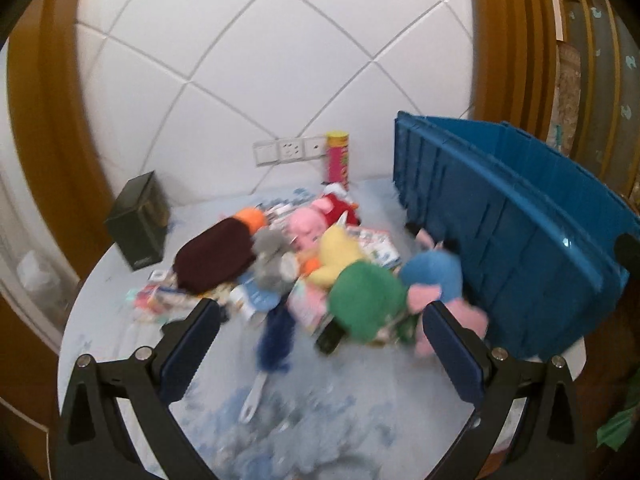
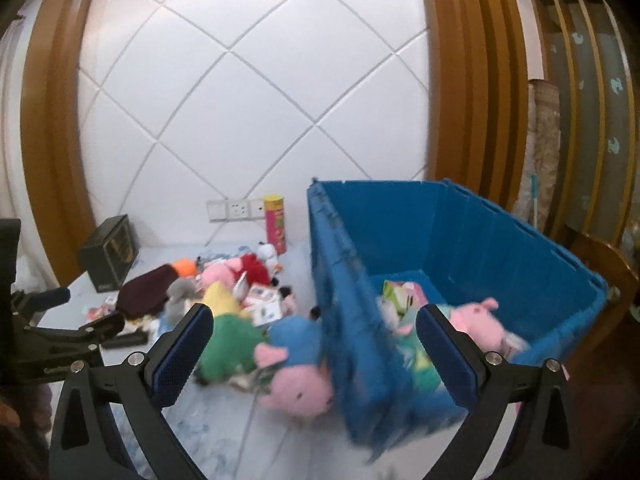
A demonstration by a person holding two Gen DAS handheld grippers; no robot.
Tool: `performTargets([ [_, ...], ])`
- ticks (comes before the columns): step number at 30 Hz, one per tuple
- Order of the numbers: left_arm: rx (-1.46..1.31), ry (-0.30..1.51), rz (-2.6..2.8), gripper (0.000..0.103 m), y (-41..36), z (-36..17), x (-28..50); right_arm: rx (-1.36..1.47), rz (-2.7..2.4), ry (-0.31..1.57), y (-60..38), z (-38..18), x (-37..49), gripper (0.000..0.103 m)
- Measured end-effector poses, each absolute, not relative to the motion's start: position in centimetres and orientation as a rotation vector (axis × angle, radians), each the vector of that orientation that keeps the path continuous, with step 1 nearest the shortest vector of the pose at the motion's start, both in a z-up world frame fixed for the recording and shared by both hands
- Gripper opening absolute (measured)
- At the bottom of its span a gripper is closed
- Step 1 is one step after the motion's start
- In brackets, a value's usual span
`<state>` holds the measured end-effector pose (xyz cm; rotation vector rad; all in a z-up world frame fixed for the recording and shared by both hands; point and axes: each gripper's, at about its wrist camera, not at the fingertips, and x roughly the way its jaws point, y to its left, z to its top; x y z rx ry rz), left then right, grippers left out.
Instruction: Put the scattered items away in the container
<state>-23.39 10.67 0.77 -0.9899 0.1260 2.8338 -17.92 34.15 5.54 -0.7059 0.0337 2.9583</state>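
Blue-padded, each hand-held gripper (left [image 1: 318, 342], right [image 2: 314, 346]) hovers level over the table [image 1: 360, 400], jaws spread wide, empty.

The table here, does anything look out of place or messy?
Yes. A jumbled heap of plush toys and packets still covers the table beside the blue bin. A brush lies loose at the front. Only a pink plush and some packets are inside the bin.

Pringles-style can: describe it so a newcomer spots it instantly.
Start at the blue crate, then look left along the tiled wall to the sockets. The can stands upright beside them, the only tall pink cylinder with a yellow top, behind the toy pile.
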Motion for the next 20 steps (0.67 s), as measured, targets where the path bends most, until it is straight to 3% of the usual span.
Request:
performTargets([
  [8,-1.005,0.098,2.838,0.103,6.5,0.4,-16.8,-0.774,2.946,0.015,29.3,3.8,-12.1,0.103],
  [20,-0.953,0.056,2.887,0.103,6.8,1.9,-12.5,-0.774,2.966,0.007,29.2,4.6,-7.6,0.103],
])
